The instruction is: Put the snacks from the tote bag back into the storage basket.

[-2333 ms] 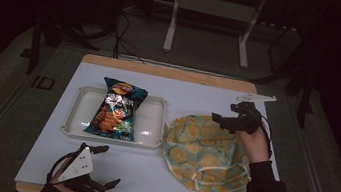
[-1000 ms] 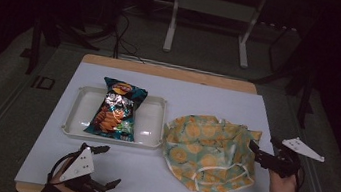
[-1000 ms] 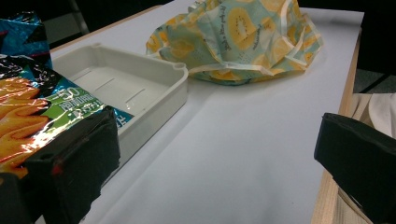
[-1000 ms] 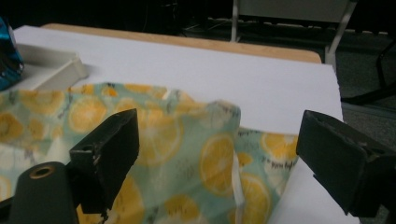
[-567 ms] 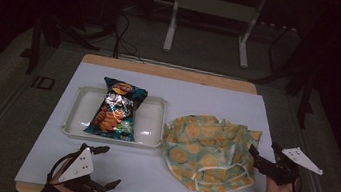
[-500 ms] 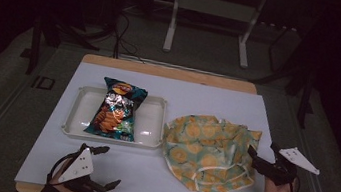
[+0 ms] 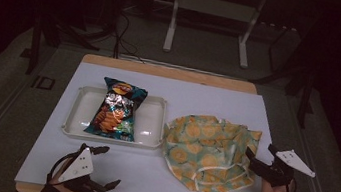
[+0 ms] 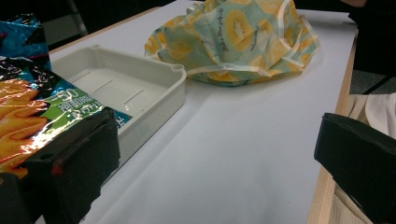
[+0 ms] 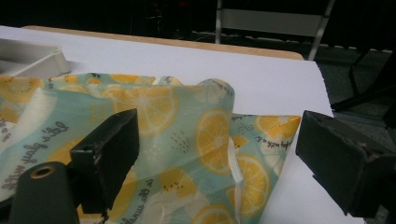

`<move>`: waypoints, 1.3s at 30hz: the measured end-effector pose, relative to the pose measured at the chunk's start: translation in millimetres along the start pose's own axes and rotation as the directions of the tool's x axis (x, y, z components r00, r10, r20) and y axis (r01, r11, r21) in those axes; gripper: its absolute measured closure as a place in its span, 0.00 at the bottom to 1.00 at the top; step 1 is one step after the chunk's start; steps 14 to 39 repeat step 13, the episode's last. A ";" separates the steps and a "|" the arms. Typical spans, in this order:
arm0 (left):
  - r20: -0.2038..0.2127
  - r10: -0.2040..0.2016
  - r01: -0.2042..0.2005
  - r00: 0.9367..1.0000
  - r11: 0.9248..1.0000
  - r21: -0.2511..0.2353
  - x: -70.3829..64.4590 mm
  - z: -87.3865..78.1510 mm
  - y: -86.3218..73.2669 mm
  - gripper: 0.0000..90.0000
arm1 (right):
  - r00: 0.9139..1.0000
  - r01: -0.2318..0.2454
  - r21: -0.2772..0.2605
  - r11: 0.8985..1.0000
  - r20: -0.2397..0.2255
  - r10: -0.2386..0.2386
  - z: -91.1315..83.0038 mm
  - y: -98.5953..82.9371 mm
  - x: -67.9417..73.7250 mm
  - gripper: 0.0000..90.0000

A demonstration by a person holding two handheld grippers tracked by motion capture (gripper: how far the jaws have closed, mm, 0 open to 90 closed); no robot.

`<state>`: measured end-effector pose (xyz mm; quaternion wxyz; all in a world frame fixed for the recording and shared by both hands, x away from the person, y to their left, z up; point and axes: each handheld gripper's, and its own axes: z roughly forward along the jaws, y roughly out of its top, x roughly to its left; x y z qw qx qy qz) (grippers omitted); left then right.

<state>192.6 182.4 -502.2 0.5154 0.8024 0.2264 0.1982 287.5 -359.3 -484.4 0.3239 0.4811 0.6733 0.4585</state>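
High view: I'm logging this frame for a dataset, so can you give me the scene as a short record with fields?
surface: table with white top
tray: white tray, left of centre
tray contents: snack bag
cloth: lemon-print cloth, crumpled, right of tray
left hand-held gripper: open, near front edge, holding nothing
right hand-held gripper: open, at cloth's right edge

**Right gripper over the lemon-print cloth**

The right gripper [image 9: 215,168] has its 2 black jaws spread wide, with nothing between them but the lemon-print cloth [image 9: 187,140] lying crumpled below. A folded edge of the cloth stands up between the jaws. The cloth rests on a white table sheet [image 9: 261,79]. A corner of a white tray [image 9: 35,58] sits at upper left, just beside the cloth.
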 end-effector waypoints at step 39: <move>0.002 0.003 -0.003 1.000 1.000 0.000 -0.5 -0.4 -0.1 0.01 | 1.000 0.001 -0.035 0.999 0.013 -0.001 -6.2 1.2 -1.0 0.15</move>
